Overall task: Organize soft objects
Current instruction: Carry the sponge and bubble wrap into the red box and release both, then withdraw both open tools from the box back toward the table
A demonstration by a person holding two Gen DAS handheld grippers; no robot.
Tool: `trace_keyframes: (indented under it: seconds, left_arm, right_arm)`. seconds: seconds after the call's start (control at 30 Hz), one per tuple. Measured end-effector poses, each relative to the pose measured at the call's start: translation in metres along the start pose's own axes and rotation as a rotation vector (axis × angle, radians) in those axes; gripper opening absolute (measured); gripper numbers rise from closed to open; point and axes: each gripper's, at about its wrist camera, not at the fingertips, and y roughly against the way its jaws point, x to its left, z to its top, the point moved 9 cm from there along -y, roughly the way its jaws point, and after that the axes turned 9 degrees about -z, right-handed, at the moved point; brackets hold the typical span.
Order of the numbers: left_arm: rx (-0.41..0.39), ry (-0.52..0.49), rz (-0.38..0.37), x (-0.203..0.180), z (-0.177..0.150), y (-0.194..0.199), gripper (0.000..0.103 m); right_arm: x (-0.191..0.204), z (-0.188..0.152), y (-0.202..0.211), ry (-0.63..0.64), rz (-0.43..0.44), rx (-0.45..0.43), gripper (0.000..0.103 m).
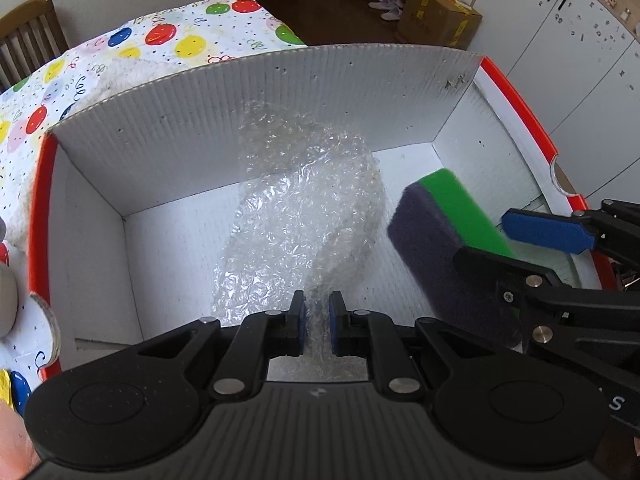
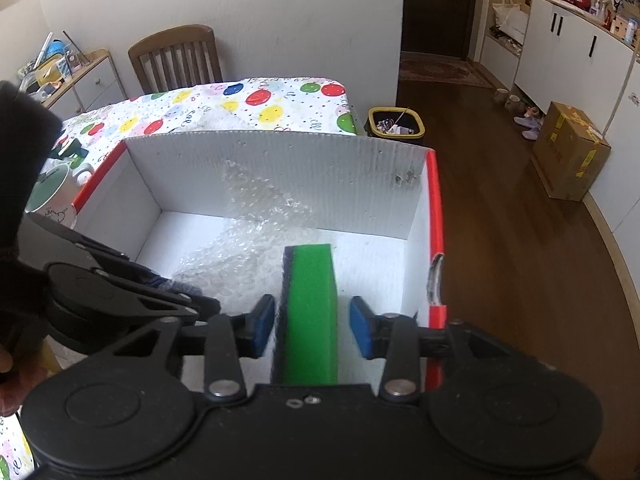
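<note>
Bubble wrap (image 1: 304, 216) is clamped in the left hand-held gripper (image 1: 318, 322), while the green sponge (image 2: 310, 312) sits loose between the right hand-held gripper's (image 2: 312, 326) parted jaws.

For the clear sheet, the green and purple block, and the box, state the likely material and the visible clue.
Clear sheet: bubble wrap, glossy plastic; tiny glinting bubbles.
Block: probably a foam sponge, matte green with a darker scouring layer.
Box: likely corrugated cardboard or plastic, matte white; fine ribbing on its wall.
</note>
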Motion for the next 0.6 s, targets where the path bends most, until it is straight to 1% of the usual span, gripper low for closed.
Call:
trace_keyframes:
  seconds: [0.07, 0.13, 0.17, 0.2, 0.23, 0.27, 0.43, 0.53, 0.6]
  left_arm:
    - [-0.009, 0.002, 0.001, 0.000, 0.000, 0.003, 0.015]
    - [-0.026, 0.000, 0.001, 0.000, 0.000, 0.007, 0.023]
    - [-0.033, -0.003, 0.000, -0.001, 0.000, 0.009, 0.033]
    - [-0.037, -0.004, -0.001, -0.001, 0.000, 0.010, 0.050]
    - [-0.042, -0.002, -0.004, -0.002, 0.000, 0.012, 0.061]
    - [-0.052, -0.001, -0.007, -0.003, 0.000, 0.014, 0.069]
    - [-0.101, -0.011, -0.009, -0.008, 0.000, 0.027, 0.069]
    - [-0.130, -0.029, -0.001, -0.012, -0.001, 0.037, 0.069]
    - [-0.152, -0.040, 0.005, -0.014, -0.001, 0.044, 0.069]
  right_arm:
    - [-0.003, 0.000, 0.001, -0.017, 0.006, -0.001, 0.051]
    - [-0.006, 0.000, 0.002, -0.029, 0.009, -0.002, 0.052]
    - [-0.008, -0.001, 0.004, -0.034, 0.011, -0.003, 0.055]
    - [-0.009, -0.002, 0.005, -0.040, 0.013, -0.004, 0.056]
    - [-0.010, -0.003, 0.006, -0.043, 0.017, -0.005, 0.057]
    - [-0.010, -0.003, 0.008, -0.044, 0.018, -0.007, 0.059]
    - [-0.014, -0.004, 0.021, -0.054, 0.019, -0.029, 0.063]
    - [-0.016, -0.003, 0.031, -0.067, 0.026, -0.044, 0.064]
    - [-0.017, -0.003, 0.038, -0.074, 0.033, -0.058, 0.070]
